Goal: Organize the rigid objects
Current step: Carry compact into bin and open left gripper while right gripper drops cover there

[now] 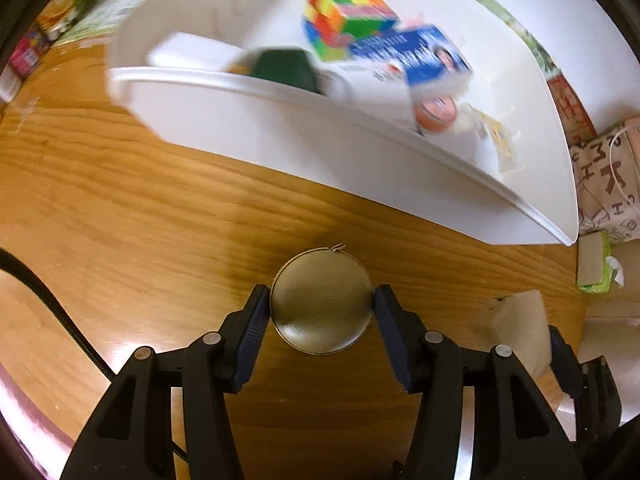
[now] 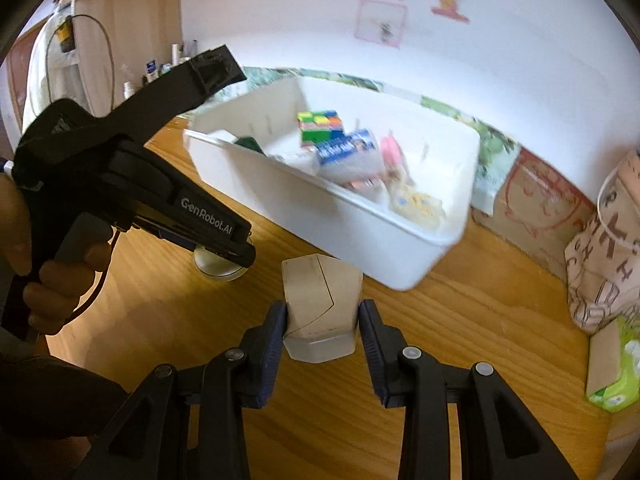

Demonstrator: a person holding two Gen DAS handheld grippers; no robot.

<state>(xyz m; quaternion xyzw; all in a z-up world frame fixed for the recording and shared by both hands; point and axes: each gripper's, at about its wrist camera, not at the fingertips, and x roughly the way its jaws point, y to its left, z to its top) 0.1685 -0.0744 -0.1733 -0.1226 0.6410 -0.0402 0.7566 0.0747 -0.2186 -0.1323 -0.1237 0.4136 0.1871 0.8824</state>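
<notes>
holding a round metal tin (image 1: 322,300) between its pads, the left gripper (image 1: 322,304) pinches the disc at its two sides, and the tin appears just clear of the wooden table (image 1: 120,200), with a small ring at its far edge. the right gripper (image 2: 322,320) is likewise clamped on a pale faceted box (image 2: 320,304), one pad on each flank, the box upright and leaning a little away from the camera. in the right view the left gripper (image 2: 224,260) shows from the side, a hand (image 2: 48,276) round its handle, the tin a pale disc under its tip. beyond both sits the white bin (image 1: 280,128), near but apart from either held thing, already carrying a colour cube (image 1: 344,12), a blue carton (image 1: 420,56), a dark green thing (image 1: 284,68) and other bits too blurred to name. a printed bag (image 2: 600,256) and a green tissue pack (image 2: 612,368) lie off to the right. the step in hand looks like the carry: both pieces gripped, neither yet in the bin. next, each needs to clear the near wall, come over a free patch inside, and be let go low so the tin does not clatter or the box topple; the two grippers are close, so one should probably go first.
</notes>
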